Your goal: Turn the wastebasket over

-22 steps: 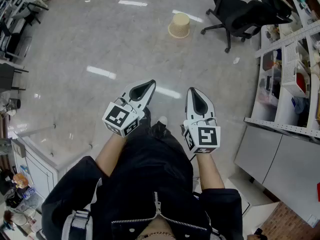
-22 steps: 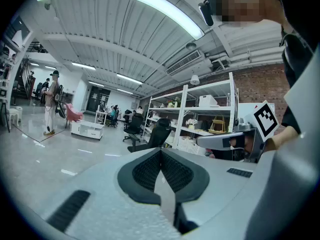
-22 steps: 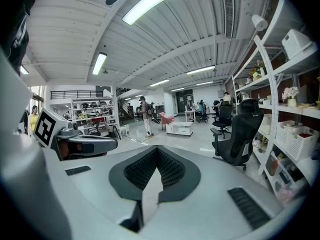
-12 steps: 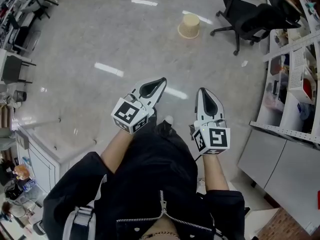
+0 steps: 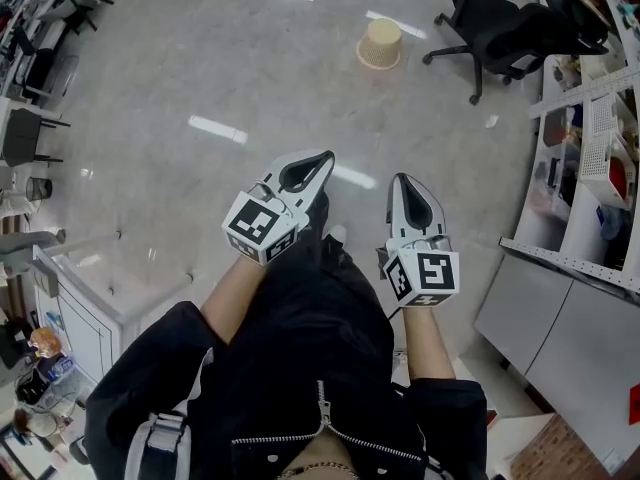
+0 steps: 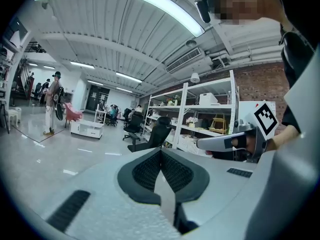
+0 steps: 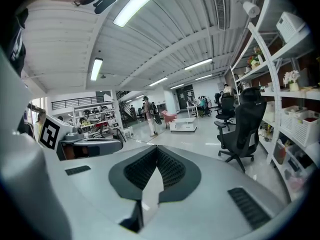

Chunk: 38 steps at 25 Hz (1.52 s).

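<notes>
- Both grippers are held out in front of the person's waist, side by side and apart, tips aimed up the floor (image 5: 200, 78).
- The left gripper (image 5: 320, 160) has its jaws together. Its own view shows the pads meeting with nothing between them, only the room beyond.
- The right gripper (image 5: 404, 182) is the same: jaws together, empty, pads touching at the tip.
- We judge they are carried shut and roughly level because there is nothing to grip yet. This looks like the walk-up, not the grasp.
- The wastebasket (image 5: 381, 44) is a beige woven one standing on the floor at the far end of the head view, well apart from both grippers.
- It looks wider at the floor end than at the top, so we judge it sits mouth-down. Turning it over is not yet begun.
- It stands alone, so either gripper could probably come at its wall from our side.
- The route is bare glossy floor between the grippers and the wastebasket, and we see nothing lying across it.
- 1 black office chair (image 5: 510, 28) stands just right of the wastebasket, its wheeled base near it. We judge it could crowd the right gripper.
- A small white scrap (image 5: 491, 122) lies on the floor right of the route.
- A shelving rack (image 5: 590, 98) runs along the right side, off the route.
- A white cabinet (image 5: 75, 308) sits at the lower left, also off the route.
- A few people (image 6: 52, 101) show far off in the left gripper view, not in the way.
</notes>
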Each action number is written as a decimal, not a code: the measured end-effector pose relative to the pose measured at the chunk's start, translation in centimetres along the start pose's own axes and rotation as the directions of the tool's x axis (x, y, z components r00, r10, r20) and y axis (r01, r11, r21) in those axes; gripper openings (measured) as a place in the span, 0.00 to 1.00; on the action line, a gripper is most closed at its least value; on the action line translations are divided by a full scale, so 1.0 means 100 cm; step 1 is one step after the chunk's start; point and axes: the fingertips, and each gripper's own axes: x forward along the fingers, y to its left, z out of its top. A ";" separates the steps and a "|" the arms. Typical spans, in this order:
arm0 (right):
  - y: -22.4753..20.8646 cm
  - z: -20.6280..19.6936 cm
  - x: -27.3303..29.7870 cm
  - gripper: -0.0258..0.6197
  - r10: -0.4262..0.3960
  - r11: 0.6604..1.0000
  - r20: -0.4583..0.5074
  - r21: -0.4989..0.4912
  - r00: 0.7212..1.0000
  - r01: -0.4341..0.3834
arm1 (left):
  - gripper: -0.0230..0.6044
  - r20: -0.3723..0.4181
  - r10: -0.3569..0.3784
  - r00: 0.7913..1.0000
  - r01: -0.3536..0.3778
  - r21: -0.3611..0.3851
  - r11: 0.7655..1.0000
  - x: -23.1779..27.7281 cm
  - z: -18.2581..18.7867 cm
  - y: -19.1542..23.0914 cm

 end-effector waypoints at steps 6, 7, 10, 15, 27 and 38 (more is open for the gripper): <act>-0.014 0.003 0.034 0.06 -0.013 1.000 -0.015 -0.016 1.000 0.012 | 0.04 -0.007 -0.007 1.000 0.007 -0.019 1.000 0.031 -0.004 0.029; -0.019 0.005 0.042 0.06 -0.017 1.000 -0.019 -0.020 1.000 0.017 | 0.04 -0.007 -0.012 1.000 0.011 -0.022 1.000 0.040 -0.003 0.034; -0.031 0.014 0.071 0.06 -0.026 0.999 -0.031 -0.023 0.999 0.025 | 0.04 -0.005 -0.029 1.000 0.029 -0.022 0.999 0.067 0.005 0.055; -0.047 0.038 0.127 0.06 -0.043 0.999 -0.038 -0.025 0.998 0.042 | 0.04 -0.007 -0.065 0.998 0.065 -0.023 0.998 0.110 0.021 0.100; -0.080 0.078 0.249 0.06 -0.085 0.996 -0.062 -0.018 0.995 0.084 | 0.04 -0.013 -0.104 0.994 0.104 -0.027 0.994 0.188 0.052 0.217; -0.138 0.090 0.324 0.06 -0.095 0.995 -0.088 0.034 0.992 0.098 | 0.04 -0.062 -0.113 0.992 0.111 -0.029 0.993 0.264 0.053 0.272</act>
